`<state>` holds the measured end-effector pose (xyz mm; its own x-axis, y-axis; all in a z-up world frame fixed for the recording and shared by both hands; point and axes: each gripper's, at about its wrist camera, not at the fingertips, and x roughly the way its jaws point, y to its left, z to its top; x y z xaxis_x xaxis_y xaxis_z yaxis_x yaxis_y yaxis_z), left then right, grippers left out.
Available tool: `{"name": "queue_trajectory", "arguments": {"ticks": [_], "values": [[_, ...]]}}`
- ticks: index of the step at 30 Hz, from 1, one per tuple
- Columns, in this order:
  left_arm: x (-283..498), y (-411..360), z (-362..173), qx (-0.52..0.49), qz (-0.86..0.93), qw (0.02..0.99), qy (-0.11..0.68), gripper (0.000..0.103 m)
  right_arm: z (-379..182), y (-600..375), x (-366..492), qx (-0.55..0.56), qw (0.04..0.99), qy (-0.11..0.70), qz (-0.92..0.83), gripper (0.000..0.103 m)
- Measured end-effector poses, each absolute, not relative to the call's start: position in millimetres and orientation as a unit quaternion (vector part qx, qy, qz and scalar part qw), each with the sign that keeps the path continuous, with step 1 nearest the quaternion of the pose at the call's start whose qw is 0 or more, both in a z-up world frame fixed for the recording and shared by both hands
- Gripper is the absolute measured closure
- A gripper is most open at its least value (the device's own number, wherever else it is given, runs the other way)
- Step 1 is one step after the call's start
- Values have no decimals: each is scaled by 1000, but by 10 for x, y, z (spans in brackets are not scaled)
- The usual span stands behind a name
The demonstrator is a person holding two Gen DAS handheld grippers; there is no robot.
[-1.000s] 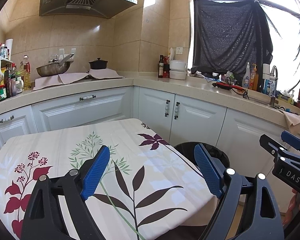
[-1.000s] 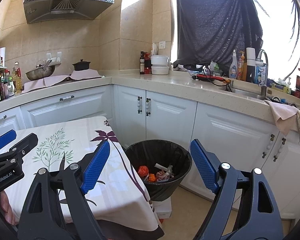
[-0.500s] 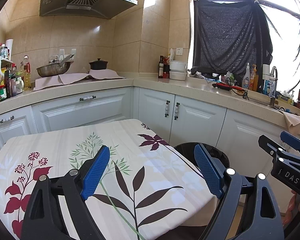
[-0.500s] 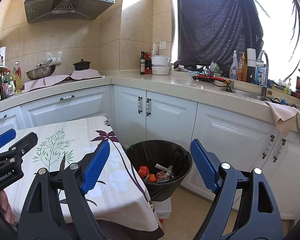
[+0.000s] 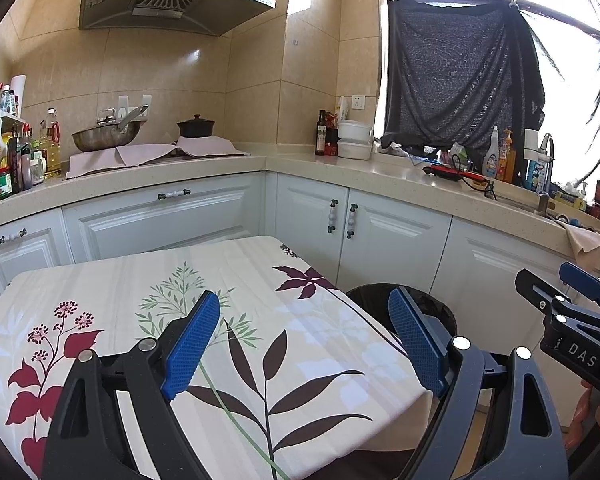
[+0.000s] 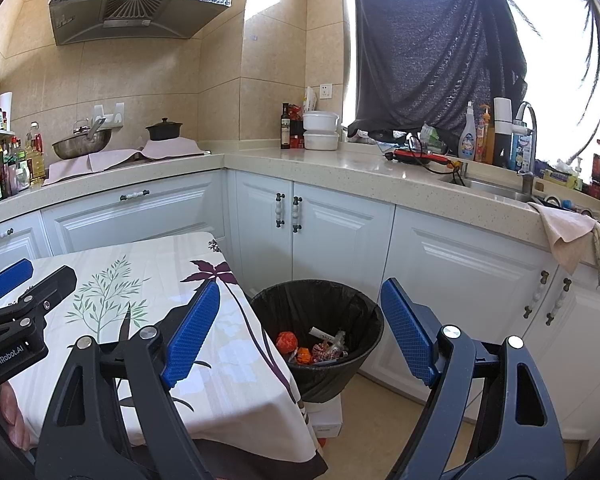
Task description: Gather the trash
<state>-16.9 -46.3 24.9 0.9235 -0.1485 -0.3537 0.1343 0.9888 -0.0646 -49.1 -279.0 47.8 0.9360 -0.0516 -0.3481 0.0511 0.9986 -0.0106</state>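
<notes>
Basically, view by view:

Left wrist view:
left gripper (image 5: pixel 304 344): jaws wide apart, nothing between them, held over the table (image 5: pixel 332 344).
table: flowered cloth, no trash showing on it anywhere.
bin (image 5: pixel 364 296): only its rim peeks out past the table's right corner, partly behind the right blue pad.
right gripper (image 5: pixel 560 300): at the far right edge, seen side-on — its gap can't be read from here.

Right wrist view:
right gripper (image 6: pixel 300 332): jaws wide apart, empty, aimed slightly down with the bin (image 6: pixel 364 312) framed between the pads.
bin: on the floor just beside the table (image 6: pixel 236 392) corner, black liner, open top.
trash (image 6: pixel 314 350): wrappers and an orange piece already lying at the bin bottom.
key relation: bin sits ahead and below the right gripper, right of the left one — right hand looks nearer.
loose trash to pick: none in sight; collecting looks about done.
</notes>
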Motion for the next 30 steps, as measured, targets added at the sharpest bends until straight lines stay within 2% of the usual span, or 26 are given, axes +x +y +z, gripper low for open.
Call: {"name": "queue_trajectory", "arguments": {"ticks": [20, 30], "values": [[-194, -489, 245, -19, -84, 980, 179, 18, 485, -2806, -499, -2, 984, 176, -26, 22], [-178, -498, 237, -22, -76, 980, 183, 13, 478, -2827, -513, -2, 984, 177, -26, 22]]}}
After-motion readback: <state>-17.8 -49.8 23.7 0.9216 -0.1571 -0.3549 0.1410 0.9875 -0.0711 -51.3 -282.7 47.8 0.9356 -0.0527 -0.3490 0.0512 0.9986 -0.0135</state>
